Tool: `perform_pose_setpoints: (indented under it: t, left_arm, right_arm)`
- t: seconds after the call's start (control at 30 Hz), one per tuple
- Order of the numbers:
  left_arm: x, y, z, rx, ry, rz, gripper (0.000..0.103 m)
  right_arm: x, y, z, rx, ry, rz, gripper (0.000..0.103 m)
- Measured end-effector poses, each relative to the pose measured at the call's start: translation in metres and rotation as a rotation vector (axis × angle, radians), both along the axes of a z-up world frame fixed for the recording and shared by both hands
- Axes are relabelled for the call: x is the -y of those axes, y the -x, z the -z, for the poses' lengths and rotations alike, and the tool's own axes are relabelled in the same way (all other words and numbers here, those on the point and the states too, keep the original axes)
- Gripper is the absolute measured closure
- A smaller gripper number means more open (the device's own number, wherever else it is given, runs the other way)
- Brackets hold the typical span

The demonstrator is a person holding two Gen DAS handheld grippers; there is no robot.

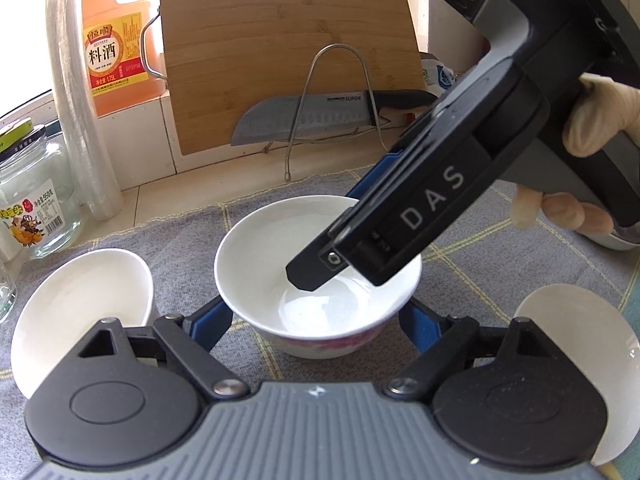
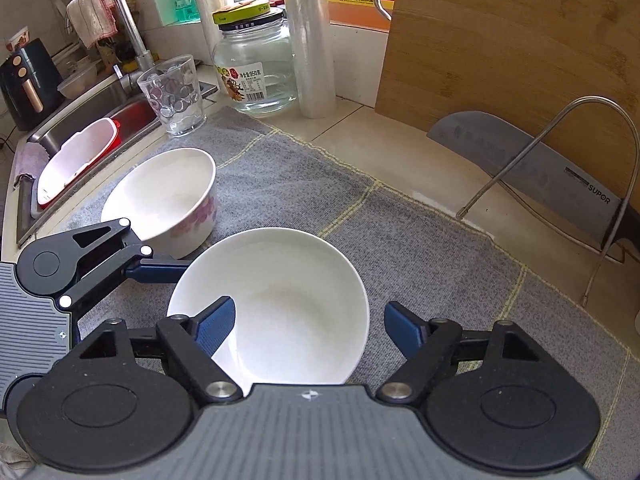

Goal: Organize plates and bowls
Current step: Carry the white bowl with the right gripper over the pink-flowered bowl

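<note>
I see white bowls (image 2: 276, 304), pink flowers on one bowl's (image 2: 176, 204) outside. Grey mat (image 2: 420, 248), yellow grid lines. Blue fingers (image 2: 216, 326) on black grippers. Tan wooden board (image 2: 512, 40). Orange bottle (image 1: 116, 40), red-yellow label.

Three white bowls upright on grey cloth: middle (image 1: 318, 280), left (image 1: 80, 312), right (image 1: 576, 344).

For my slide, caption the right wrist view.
Right gripper straddles a white ceramic bowl's rim on grey cloth.
</note>
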State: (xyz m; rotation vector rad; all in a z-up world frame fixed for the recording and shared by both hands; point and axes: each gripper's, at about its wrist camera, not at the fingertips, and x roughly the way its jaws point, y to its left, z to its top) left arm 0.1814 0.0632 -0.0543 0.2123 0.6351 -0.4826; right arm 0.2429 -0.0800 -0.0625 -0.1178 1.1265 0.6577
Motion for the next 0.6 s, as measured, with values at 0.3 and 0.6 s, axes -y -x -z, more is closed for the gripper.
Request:
perform_pose_setpoints:
  t: [0.3,0.6]
  left_arm:
    - [-0.0006,0.0009,-0.0002,0.002,0.003,0.002,0.015]
    - [-0.0012,-0.0013,-0.0016,-0.011,-0.001,0.015,0.015]
  right_arm:
    - [-0.0055,-0.0036,0.0027,-0.019,-0.018,-0.031,0.024]
    - [-0.005,-0.0044,0.0013,-0.04,-0.026,-0.024,0.024]
